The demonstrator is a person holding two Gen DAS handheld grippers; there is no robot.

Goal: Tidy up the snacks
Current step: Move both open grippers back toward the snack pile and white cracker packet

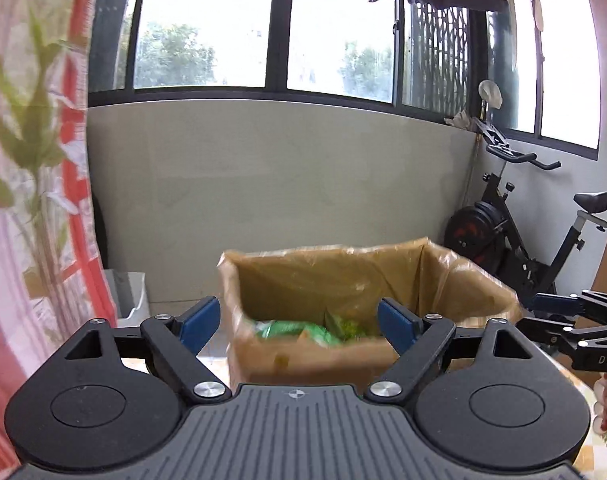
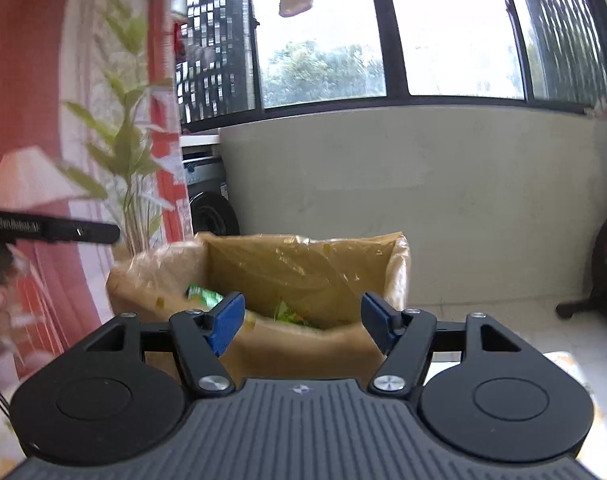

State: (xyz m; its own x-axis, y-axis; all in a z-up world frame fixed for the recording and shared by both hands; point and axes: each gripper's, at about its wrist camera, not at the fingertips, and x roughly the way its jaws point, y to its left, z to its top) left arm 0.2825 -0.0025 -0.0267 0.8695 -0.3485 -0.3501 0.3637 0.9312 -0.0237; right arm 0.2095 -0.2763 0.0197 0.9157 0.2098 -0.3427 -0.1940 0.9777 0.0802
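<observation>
Your left claw (image 1: 299, 322) stands released, its blue pads (image 1: 197, 322) spread wide with nothing between them. Straight ahead of it sits the cardboard box (image 1: 303, 360), lined with a clear plastic bag (image 1: 463, 276), and the green snack packets (image 1: 295, 330) lie down inside on the box floor.

Your right claw (image 2: 301, 322) is also released and empty, its pads (image 2: 227, 320) set apart, though less widely than the left pair. It faces the same box (image 2: 303, 352), where the green snack packets (image 2: 205, 296) show just past the near rim.

In the left wrist view your right claw (image 1: 559, 320) juts in at the right edge, beside the box. An exercise bike (image 1: 523, 232) stands behind, against the wall under the windows (image 1: 331, 32). A leafy plant (image 2: 131, 152) rises at the left.
</observation>
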